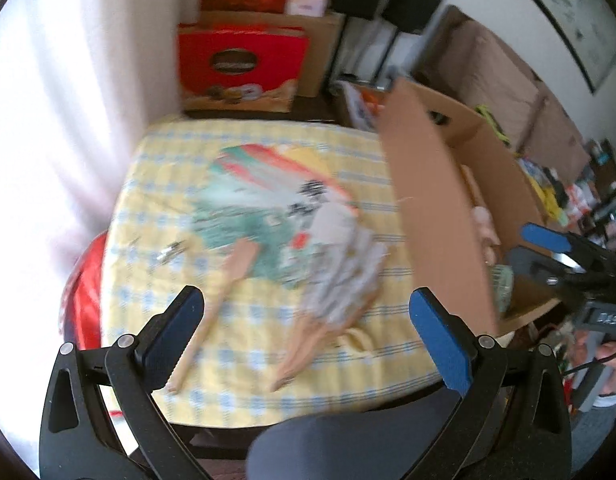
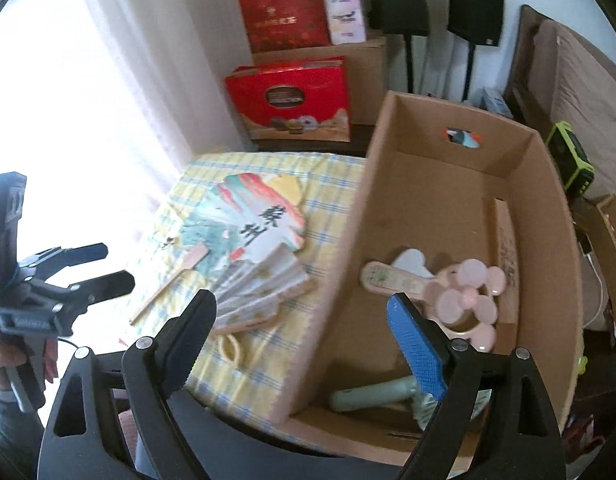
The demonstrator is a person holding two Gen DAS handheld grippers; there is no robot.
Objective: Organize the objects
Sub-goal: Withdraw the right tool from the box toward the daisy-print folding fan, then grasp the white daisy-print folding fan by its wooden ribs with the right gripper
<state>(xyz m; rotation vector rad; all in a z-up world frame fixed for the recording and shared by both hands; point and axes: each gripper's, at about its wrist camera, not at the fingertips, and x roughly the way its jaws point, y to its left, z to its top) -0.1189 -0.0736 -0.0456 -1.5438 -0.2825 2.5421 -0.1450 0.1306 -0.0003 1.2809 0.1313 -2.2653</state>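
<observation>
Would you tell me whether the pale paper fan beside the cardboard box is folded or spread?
Spread: the pale paper fan shows its pleated ribs splayed across the checked tablecloth.

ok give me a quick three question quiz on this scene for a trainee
1. True or false: the pink handheld fan lies inside the cardboard box.
2. Which still lies on the checked tablecloth? A) the folding fan B) a kettle C) a shoe
3. Fill in: nothing sits between the right gripper jaws, so they are ____.

Key: 1 true. 2 A. 3 open.
</observation>
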